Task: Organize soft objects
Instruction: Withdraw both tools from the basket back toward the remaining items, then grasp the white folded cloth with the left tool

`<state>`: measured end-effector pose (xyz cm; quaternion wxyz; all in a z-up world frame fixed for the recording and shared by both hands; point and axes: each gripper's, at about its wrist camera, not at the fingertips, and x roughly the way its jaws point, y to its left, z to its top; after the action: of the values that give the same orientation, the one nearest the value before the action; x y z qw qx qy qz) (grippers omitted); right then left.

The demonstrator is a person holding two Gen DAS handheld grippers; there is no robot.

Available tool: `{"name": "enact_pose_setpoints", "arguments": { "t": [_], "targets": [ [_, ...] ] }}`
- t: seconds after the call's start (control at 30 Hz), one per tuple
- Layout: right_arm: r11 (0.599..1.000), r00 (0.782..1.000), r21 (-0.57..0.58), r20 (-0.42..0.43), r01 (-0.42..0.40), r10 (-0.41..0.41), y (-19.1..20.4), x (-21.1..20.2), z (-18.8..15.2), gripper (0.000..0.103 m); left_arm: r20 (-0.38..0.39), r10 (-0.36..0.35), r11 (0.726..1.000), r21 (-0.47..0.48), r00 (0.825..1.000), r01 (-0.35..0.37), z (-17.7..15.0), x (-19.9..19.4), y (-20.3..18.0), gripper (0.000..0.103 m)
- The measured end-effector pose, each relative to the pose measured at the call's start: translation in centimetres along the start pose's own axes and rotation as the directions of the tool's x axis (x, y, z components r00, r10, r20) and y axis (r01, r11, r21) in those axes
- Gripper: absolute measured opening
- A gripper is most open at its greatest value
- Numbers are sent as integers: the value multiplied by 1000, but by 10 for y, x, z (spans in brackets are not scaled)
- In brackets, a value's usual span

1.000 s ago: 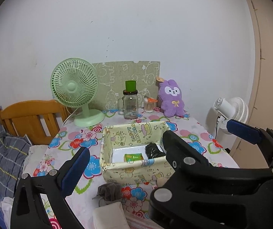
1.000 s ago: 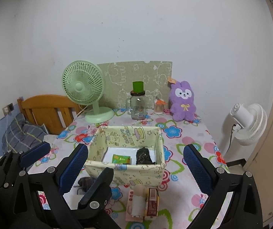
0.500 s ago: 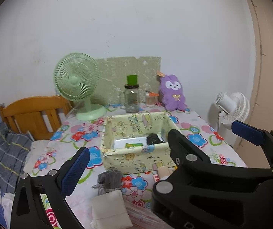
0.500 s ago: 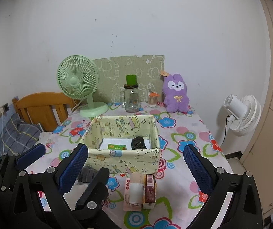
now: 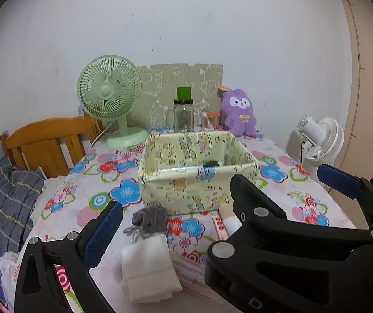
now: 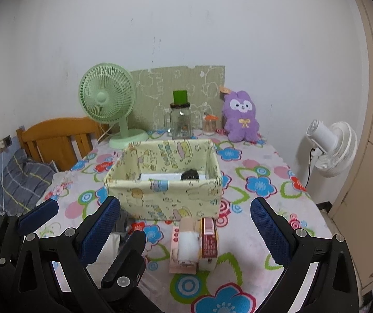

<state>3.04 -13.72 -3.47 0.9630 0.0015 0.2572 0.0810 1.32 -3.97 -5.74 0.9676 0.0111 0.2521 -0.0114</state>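
A pale yellow fabric storage box (image 5: 186, 187) (image 6: 165, 198) stands mid-table; a dark soft item (image 6: 190, 175) and a white flat thing lie inside. In front of it lie a grey sock bundle (image 5: 150, 220), a folded white cloth (image 5: 148, 268), and a white roll (image 6: 188, 245) beside a pink pack and a small brown box (image 6: 208, 240). My left gripper (image 5: 220, 203) is open and empty above the near table edge, over the socks and cloth. My right gripper (image 6: 185, 224) is open and empty, hovering over the roll and box.
At the back stand a green desk fan (image 5: 110, 96), a glass jar with a green lid (image 5: 183, 114), a small orange-capped jar (image 5: 208, 121) and a purple plush bunny (image 5: 239, 112). A white fan (image 6: 332, 151) stands off the right edge. A wooden chair (image 5: 48, 143) sits left.
Both grippers have dropped lower and drawn back toward the near table edge. The box now appears more side-on and the items in front of it are closer. Both stay open.
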Motion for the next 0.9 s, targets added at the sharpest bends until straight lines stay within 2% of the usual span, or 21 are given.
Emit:
{"name": "enact_pose_setpoints", "arguments": {
  "t": [0.5, 0.7, 0.9],
  "targets": [
    [1000, 996, -13, -84, -2, 1, 13, 23, -37, 101, -91, 20, 998, -59, 996, -25, -37, 18, 15, 102],
    [1000, 986, 19, -163, -21, 24, 18, 43, -52, 101, -149, 57, 997, -52, 987, -65, -50, 32, 22, 98],
    [999, 981, 26, -188, -33, 37, 24, 52, -61, 101, -192, 74, 991, -97, 979, -94, -60, 43, 38, 97]
  ]
}}
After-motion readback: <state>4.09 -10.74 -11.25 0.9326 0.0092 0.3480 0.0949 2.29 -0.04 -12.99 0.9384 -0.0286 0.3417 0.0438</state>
